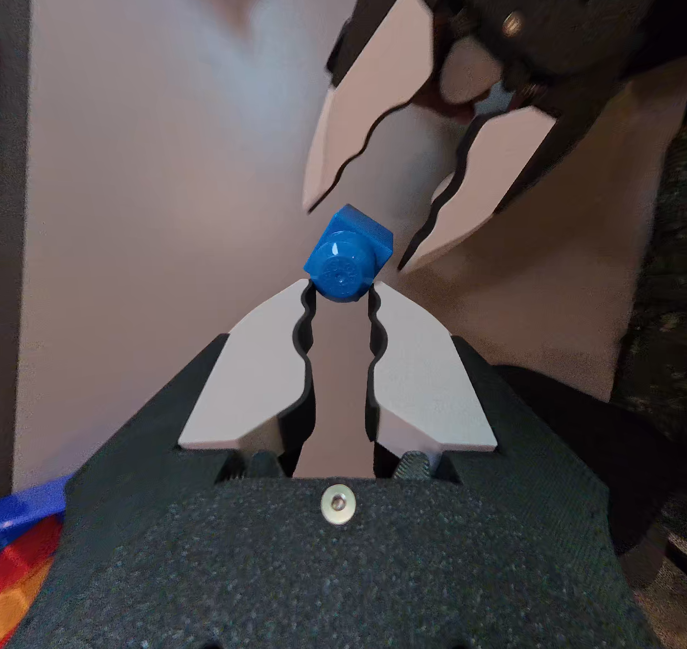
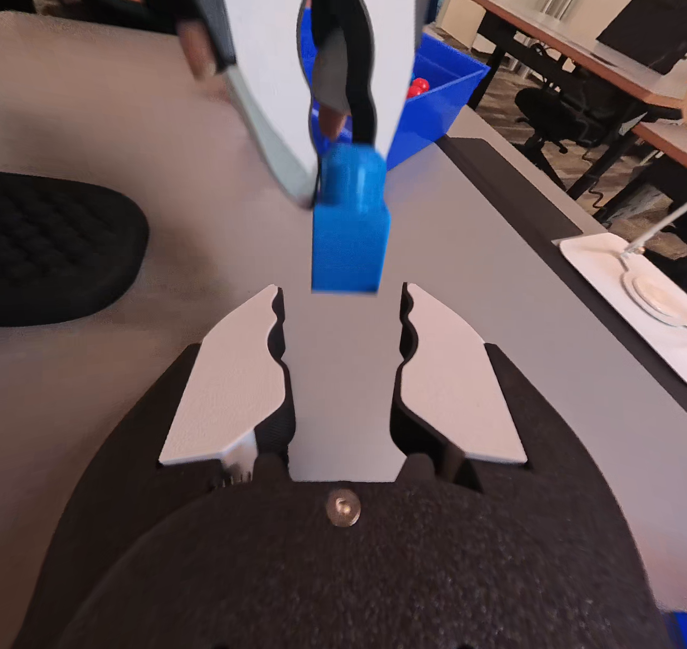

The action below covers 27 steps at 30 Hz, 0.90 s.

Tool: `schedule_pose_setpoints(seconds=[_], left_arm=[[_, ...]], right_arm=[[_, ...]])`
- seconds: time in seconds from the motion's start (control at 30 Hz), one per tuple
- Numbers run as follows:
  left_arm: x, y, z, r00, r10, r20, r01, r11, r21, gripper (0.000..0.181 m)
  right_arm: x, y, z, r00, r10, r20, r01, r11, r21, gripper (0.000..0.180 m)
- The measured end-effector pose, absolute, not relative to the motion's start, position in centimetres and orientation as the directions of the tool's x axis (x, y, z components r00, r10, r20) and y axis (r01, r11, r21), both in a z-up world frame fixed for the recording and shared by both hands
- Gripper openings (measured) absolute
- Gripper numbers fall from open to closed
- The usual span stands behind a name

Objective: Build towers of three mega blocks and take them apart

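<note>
My left gripper (image 1: 341,289) pinches the blue block (image 1: 347,254) only by its stud at frame centre (a thin hold), so if my spread, empty right gripper (image 2: 342,287) nudges it while closing in, it may twist free.

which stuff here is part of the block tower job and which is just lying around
Part of the job:
blue block
left hand-held gripper, shut on it
right hand-held gripper, open
blue bin of blocks

Lying about:
black cushion
white lamp base
desks
</note>
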<state>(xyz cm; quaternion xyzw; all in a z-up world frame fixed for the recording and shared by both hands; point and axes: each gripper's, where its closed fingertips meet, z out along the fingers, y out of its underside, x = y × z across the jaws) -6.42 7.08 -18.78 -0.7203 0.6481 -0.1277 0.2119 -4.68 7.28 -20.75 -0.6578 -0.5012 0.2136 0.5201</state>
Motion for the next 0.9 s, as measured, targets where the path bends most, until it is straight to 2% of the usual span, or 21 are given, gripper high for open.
schedule_pose_setpoints(seconds=[0.07, 0.1, 0.2, 0.3, 0.37, 0.5, 0.6, 0.9], left_arm=[[-4.7, 5.9, -19.8, 0.086, -0.993, -0.078, -0.883, -0.040, -0.468, 0.027], [-4.3, 5.7, -20.2, 0.072, -0.994, -0.083, -0.885, -0.025, -0.465, 0.027], [-4.3, 6.3, -19.0, 0.062, -0.992, -0.112, -0.861, 0.003, -0.508, 0.027], [-7.4, 10.4, -14.9, 0.212, -0.964, -0.162, -0.787, -0.070, -0.613, 0.029], [-12.2, 15.2, -12.9, 0.384, -0.895, -0.226, -0.756, -0.164, -0.634, 0.029], [-25.9, 22.9, -15.2, 0.637, -0.725, -0.260, -0.741, -0.485, -0.465, 0.044], [-32.7, 25.5, -18.6, 0.733, -0.642, -0.225, -0.673, -0.636, -0.377, 0.046], [-40.4, 28.5, -25.5, 0.727, -0.601, -0.333, -0.659, -0.746, -0.094, 0.054]], right_arm=[[-5.0, 6.8, -21.2, 0.393, 0.888, 0.239, 0.444, 0.045, -0.895, 0.056], [-4.8, 6.6, -21.3, 0.391, 0.886, 0.248, 0.448, 0.051, -0.892, 0.038], [-4.0, 6.6, -21.3, 0.367, 0.896, 0.250, 0.463, 0.057, -0.885, 0.037], [-2.4, 7.3, -20.6, 0.389, 0.900, 0.196, 0.421, 0.016, -0.907, 0.037], [-1.1, 8.2, -20.2, 0.424, 0.893, 0.153, 0.381, -0.022, -0.925, 0.037], [-0.1, 9.3, -19.7, 0.454, 0.889, 0.063, 0.317, -0.095, -0.944, 0.037], [-0.2, 9.2, -20.0, 0.444, 0.893, 0.067, 0.324, -0.090, -0.942, 0.037], [0.0, 9.4, -20.7, 0.428, 0.904, 0.016, 0.299, -0.124, -0.946, 0.037]])
